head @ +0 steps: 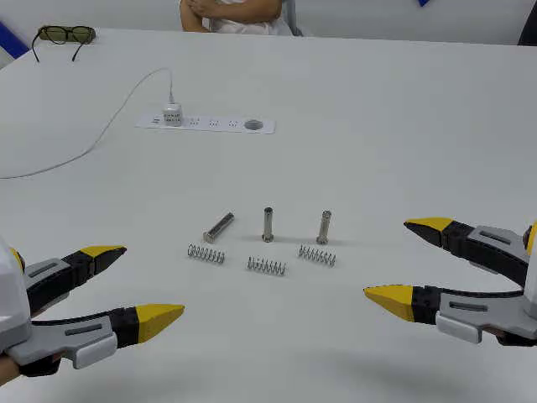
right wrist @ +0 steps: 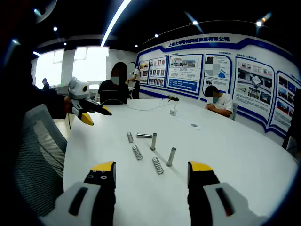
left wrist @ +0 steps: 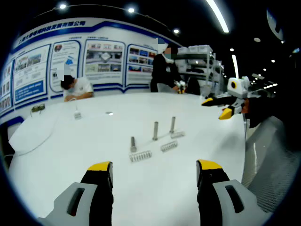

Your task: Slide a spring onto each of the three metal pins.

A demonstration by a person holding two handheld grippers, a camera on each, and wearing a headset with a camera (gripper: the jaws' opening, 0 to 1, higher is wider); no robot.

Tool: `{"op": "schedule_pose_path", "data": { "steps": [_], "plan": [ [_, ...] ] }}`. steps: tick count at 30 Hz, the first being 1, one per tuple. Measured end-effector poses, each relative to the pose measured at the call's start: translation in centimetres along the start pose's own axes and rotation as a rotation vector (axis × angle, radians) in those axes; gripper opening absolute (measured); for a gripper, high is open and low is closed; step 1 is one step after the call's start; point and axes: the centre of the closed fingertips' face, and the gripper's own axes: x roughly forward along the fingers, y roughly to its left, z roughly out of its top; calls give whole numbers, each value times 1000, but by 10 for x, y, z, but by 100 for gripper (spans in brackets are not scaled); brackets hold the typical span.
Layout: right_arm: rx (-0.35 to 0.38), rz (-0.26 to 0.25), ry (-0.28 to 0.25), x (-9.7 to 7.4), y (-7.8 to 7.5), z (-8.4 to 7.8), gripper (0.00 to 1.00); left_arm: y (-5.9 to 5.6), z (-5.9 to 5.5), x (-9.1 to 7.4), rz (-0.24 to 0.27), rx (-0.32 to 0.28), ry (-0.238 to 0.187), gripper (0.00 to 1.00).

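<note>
Head view looks down on a smooth white table. Three shiny metal pins sit in a row near its middle. The left pin lies on its side. The middle pin and the right pin stand straight up on their wider ends. Just in front of them lie three small curly wire springs, flat on the table and apart from the pins: the left spring, the middle spring and the right spring. The left gripper and the right gripper are grey and black with pointy yellow tips. They hang low on each side, and each has its jaws wide apart. Farther back lie a long flat white power strip with a thin white cable, and dark glasses in the far corner. Left gripper view has its own two jaws apart at the bottom, with the pins and springs out ahead between them. Right gripper view is much the same: jaws apart, with the pins and springs ahead on the table.
</note>
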Motion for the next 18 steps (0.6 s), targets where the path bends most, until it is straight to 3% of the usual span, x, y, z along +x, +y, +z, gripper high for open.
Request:
{"op": "schedule_pose_path", "data": {
  "steps": [18],
  "plan": [
    [6, -5, 8, 5, 2, -1, 63, 4, -3, -2, -7, -3, 1, 73]
  ]
}}
